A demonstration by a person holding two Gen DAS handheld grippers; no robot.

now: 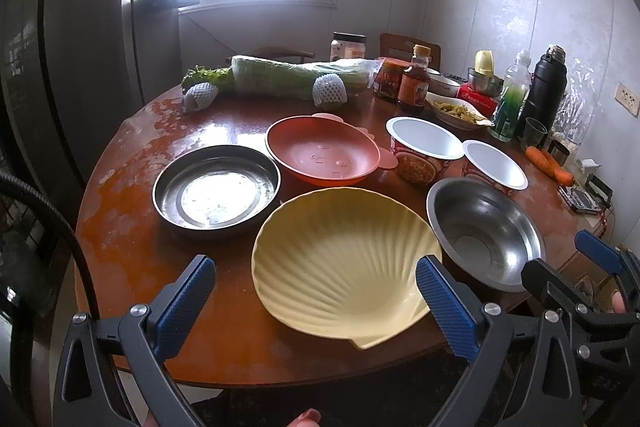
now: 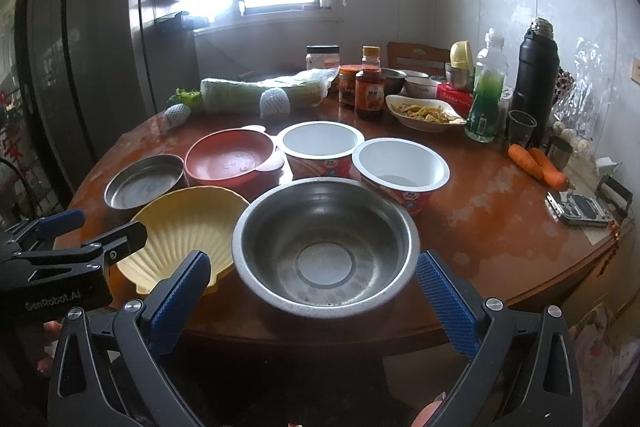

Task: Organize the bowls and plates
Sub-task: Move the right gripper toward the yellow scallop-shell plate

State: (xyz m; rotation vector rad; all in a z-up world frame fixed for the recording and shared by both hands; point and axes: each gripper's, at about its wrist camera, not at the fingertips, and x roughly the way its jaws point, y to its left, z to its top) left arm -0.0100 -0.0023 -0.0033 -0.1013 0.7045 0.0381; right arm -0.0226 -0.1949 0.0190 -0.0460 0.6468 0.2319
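Both grippers hover spread wide and empty; nothing looks stacked yet.
The left gripper [image 1: 316, 303] faces the shell plate [image 1: 340, 259], the right gripper [image 2: 314, 291] the steel bowl [image 2: 326, 247]; next, I'd say, close on a rim.

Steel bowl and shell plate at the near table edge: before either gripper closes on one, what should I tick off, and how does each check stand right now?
1. Left gripper open: ok, jaws spread wide.
2. Right gripper open: ok.
3. Left gripper lined up on the yellow shell plate: ok, the plate's near rim sits between its pads.
4. Right gripper lined up on the steel bowl: ok, centred ahead of it.
5. Both dishes empty: ok.
6. Shell plate and steel bowl apart from each other: cannot tell, their rims look touching or overlapping.
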